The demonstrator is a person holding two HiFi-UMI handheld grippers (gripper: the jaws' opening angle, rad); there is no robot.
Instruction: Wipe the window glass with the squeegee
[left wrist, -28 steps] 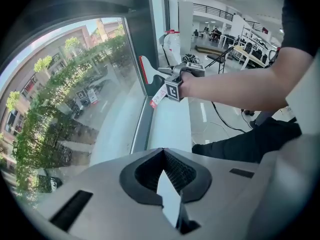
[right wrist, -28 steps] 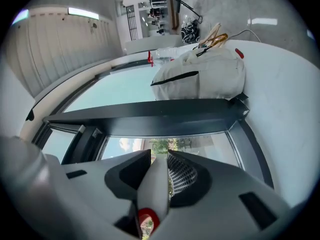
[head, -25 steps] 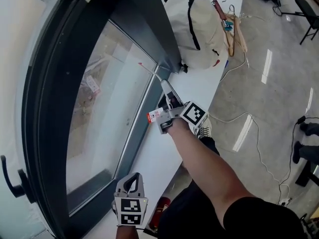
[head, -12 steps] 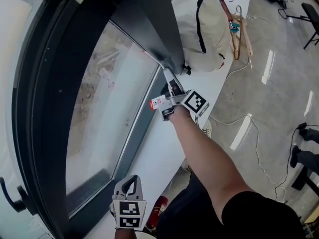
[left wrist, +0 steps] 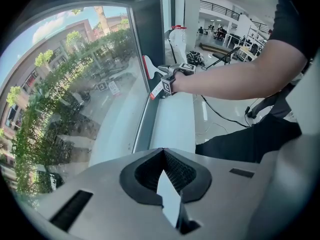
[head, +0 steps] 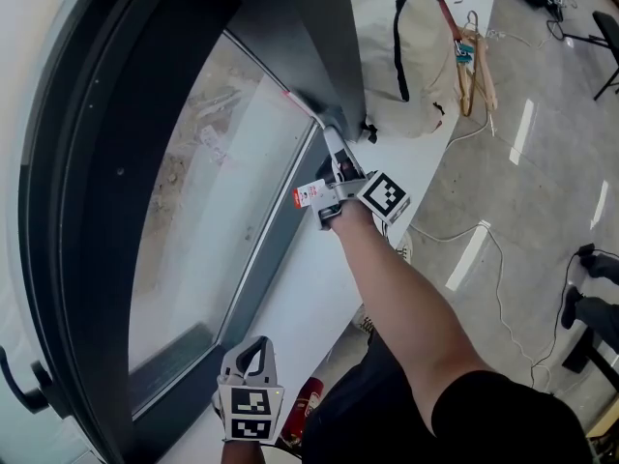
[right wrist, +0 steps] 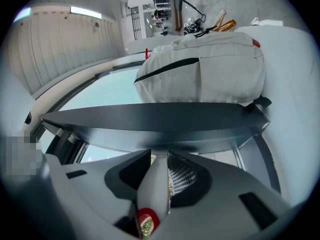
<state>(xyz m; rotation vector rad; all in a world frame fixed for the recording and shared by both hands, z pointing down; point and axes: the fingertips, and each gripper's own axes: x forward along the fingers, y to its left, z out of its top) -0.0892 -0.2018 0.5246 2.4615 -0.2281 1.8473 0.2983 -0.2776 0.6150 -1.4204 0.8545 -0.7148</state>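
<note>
My right claw (head: 334, 162) is over the sill (head: 309, 288), with the squeegee (head: 308, 111) between its jaws and reaching to the lower corner of the window frame. The window glass (head: 203, 220) lies left of the sill. The floor (head: 542, 182), with a cable (head: 498, 269) on it, lies to the right and below. Behind the claw a bag (head: 387, 27) lies on the sill, with hangers (head: 474, 56) just to its right. My left claw (head: 253, 354) hangs at the sill's near end, well apart.
</note>
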